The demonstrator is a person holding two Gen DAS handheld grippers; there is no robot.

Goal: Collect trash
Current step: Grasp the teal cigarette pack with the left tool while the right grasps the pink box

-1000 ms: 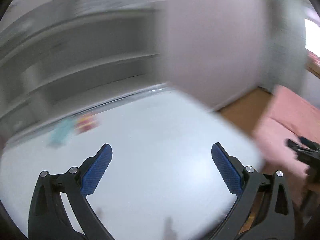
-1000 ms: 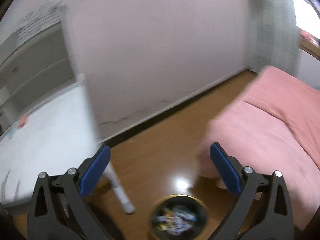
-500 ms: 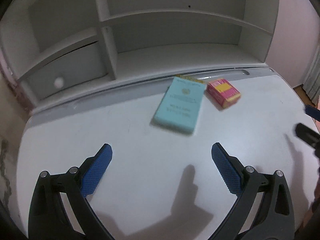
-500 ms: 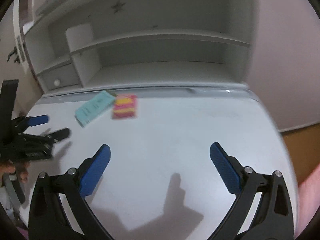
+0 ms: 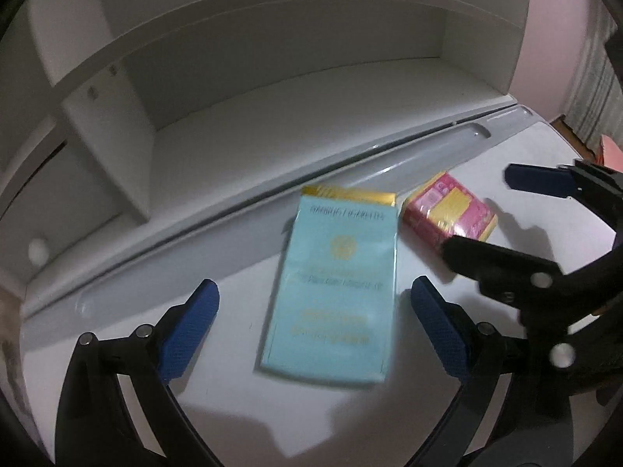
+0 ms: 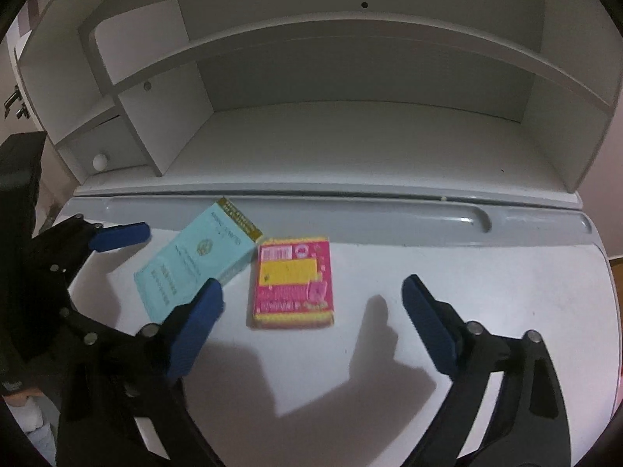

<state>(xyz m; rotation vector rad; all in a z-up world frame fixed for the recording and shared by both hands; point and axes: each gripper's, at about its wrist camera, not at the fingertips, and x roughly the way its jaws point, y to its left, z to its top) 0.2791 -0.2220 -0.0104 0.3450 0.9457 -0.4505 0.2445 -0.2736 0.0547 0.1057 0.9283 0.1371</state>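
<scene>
1. 2 pieces of trash lie flat on the white desk point(image 6: 467, 272): a teal box point(image 5: 335, 292) with a gold end flap, and a pink-and-yellow box point(image 6: 294, 282).
2. The 2 boxes sit side by side near the desk's rear groove, teal on the left, pink on the right. In the left wrist view their near corners look touching; blur prevents certainty.
3. Left gripper point(image 5: 313, 325): jaws spread wide, nothing held. It hangs over the desk with the teal box lying between its blue pads. Contact cannot be confirmed.
4. Right gripper point(image 6: 311, 319): jaws also wide apart, nothing held. The pink-and-yellow box lies between and just ahead of its fingers; the left pad overlaps the teal box's near corner in that view.
5. Both grippers stand close together, each visible in the other's camera.
6. A white shelf unit point(image 6: 350, 136) stands behind the desk, with a small drawer knob point(image 6: 99, 161) at lower left.
</scene>
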